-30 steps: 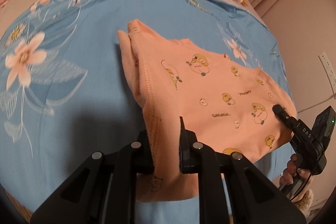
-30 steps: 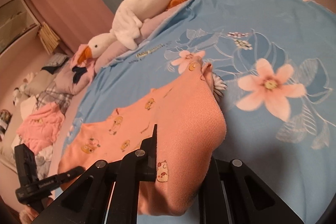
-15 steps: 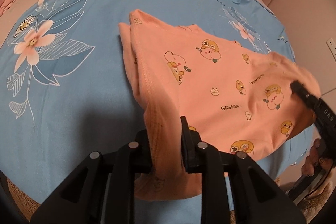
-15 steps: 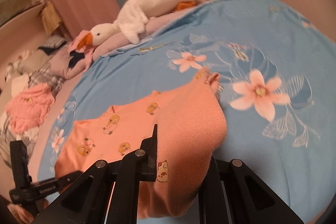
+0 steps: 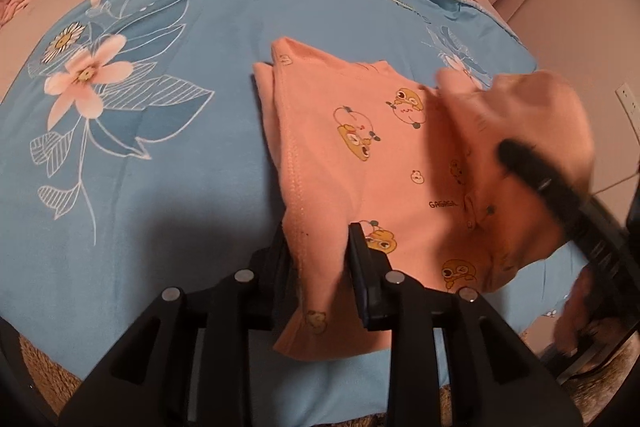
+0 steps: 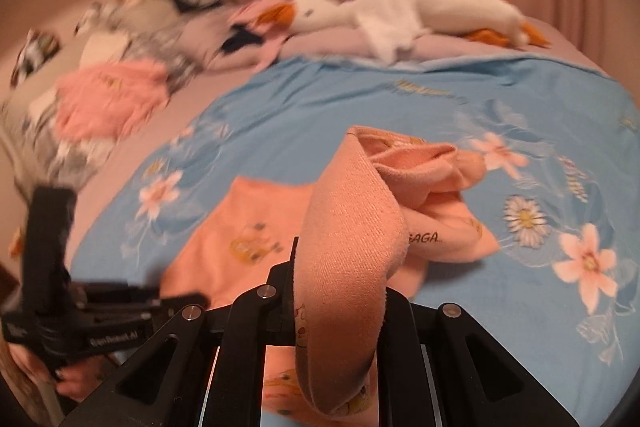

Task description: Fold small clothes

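An orange garment (image 5: 360,155) printed with yellow ducks lies on the blue floral sheet (image 5: 160,207). At the bottom of the left wrist view my left gripper (image 5: 320,255) straddles the garment's near edge; its jaws are opening and the cloth still sits loosely between them. My right gripper (image 6: 340,287) is shut on a fold of the garment (image 6: 348,227) and holds it up above the sheet. Seen from the left wrist, the right gripper (image 5: 516,155) is blurred at the right, with lifted cloth draped over it. The left gripper (image 6: 188,301) shows at the lower left of the right wrist view.
A white goose plush (image 6: 420,7) lies on pillows at the far end of the bed. Loose clothes, one pink (image 6: 108,99), are piled beyond the sheet. A wall socket (image 5: 626,99) is at the right. A fuzzy rug (image 5: 40,367) borders the bed's near edge.
The right gripper has risen and rolled, carrying its side of the garment up and inward over the rest. The left gripper's fingers have spread a little around the cloth.
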Motion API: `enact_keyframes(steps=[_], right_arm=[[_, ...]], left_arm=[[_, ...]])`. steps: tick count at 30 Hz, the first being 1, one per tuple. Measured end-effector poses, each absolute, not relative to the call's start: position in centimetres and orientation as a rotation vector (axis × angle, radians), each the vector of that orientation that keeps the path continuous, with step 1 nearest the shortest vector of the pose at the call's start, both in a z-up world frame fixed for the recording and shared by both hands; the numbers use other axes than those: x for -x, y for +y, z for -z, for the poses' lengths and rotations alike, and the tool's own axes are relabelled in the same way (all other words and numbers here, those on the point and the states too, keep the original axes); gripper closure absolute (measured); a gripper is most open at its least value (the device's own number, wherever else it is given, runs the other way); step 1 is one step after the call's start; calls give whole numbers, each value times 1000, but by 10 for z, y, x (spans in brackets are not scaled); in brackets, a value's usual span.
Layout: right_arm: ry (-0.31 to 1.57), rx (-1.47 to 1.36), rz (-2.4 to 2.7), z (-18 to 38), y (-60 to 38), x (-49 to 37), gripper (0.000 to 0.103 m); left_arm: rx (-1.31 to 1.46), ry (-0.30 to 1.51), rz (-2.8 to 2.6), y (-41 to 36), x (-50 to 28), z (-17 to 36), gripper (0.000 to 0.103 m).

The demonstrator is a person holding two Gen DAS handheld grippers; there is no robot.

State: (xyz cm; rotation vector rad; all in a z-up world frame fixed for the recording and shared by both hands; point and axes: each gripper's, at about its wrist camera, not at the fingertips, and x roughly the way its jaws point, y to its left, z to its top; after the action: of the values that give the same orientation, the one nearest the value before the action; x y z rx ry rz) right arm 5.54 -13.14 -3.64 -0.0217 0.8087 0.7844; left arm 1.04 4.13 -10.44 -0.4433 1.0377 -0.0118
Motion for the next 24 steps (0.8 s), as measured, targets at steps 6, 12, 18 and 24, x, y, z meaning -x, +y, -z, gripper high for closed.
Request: enact_keyframes(steps=[6,12,18,24], right_arm=[[891,102,-868,58,-102,-44,87],[968,89,-900,74,-93,-41,85],[953,107,-927,70,-87,-34,77],[988,23,-1018,71,-94,-31,36]], left_arm=[[485,1014,2,51,-1,93,75],[523,950,-8,65,9,74,74],[556,922,47,67,2,63,69],[551,932,140,55,-13,56,52]])
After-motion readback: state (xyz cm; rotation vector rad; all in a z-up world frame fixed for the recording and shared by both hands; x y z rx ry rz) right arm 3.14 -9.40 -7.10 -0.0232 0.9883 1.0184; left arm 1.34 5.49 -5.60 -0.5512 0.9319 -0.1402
